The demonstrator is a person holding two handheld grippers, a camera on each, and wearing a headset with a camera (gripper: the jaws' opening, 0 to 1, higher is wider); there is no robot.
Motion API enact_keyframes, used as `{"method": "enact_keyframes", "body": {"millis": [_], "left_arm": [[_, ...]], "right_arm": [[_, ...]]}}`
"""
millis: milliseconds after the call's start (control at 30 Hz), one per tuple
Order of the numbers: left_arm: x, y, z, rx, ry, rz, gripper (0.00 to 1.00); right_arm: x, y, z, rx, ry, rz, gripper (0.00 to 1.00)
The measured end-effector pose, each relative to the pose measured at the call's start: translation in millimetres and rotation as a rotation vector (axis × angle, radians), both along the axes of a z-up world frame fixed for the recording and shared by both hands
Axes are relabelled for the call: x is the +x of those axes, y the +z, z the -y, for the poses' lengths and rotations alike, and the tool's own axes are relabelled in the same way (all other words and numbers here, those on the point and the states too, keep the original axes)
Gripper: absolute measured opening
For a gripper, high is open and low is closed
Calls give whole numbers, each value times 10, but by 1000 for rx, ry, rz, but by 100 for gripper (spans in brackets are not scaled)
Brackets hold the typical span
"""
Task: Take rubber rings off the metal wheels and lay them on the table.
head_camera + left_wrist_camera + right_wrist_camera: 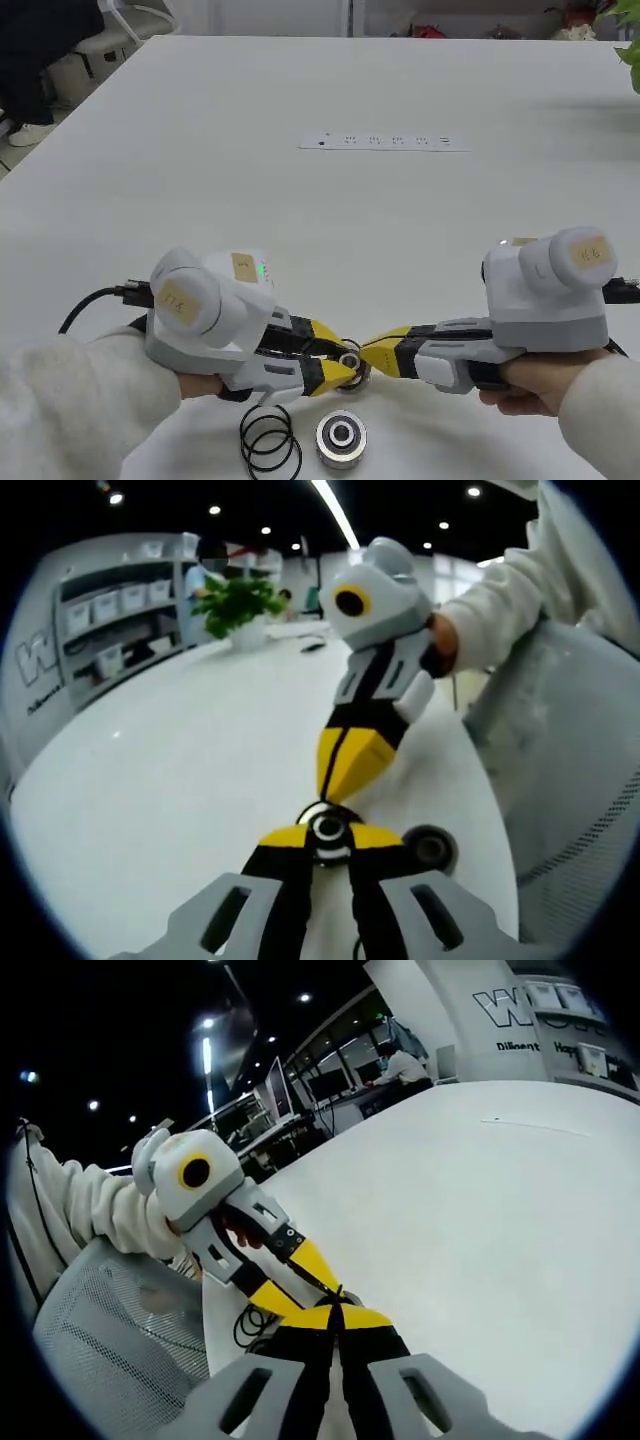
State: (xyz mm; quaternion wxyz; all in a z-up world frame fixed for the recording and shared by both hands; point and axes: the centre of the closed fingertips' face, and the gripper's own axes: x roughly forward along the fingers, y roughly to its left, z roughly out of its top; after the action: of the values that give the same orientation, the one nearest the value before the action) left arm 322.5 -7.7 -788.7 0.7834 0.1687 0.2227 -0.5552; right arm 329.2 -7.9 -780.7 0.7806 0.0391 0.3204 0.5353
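Note:
My left gripper is shut on a small metal wheel and holds it just above the white table. In the left gripper view the wheel sits between the yellow tips of the left gripper. My right gripper comes in from the right, its jaws closed together at the wheel's rim, pinching the thin rubber ring there. The right gripper view shows its tips meeting the left gripper. Near the table's front edge lie a few loose black rubber rings and a second metal wheel.
A white power strip lies flat mid-table beyond the grippers. A black cable trails off the left gripper. The loose wheel rests close beside the held one. A mesh chair stands at the near table edge.

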Motion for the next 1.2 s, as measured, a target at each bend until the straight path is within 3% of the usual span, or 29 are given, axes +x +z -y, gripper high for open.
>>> {"method": "enact_keyframes", "body": {"millis": [100,200,467,700,933,1200], "left_arm": [[35,121,-64,-25,23,-4,14],[71,228,-122,-48,47,-9,22],[99,582,-366,-81,106,33,42],[3,806,-586,-75,135,66,56],[-165,1049,-762,-74,156,92,69],[-354,1150,-952,-62,174,110,78]], "right_arm": [[-2,-3,-1,-4,3,4,0],[16,21,12,5,-6,1,0],[81,178,19,62,-44,-2,0],[66,293,-26,83,-43,14,0],[46,417,-86,107,-32,30,0],[1,521,-166,127,-16,37,0]]}}
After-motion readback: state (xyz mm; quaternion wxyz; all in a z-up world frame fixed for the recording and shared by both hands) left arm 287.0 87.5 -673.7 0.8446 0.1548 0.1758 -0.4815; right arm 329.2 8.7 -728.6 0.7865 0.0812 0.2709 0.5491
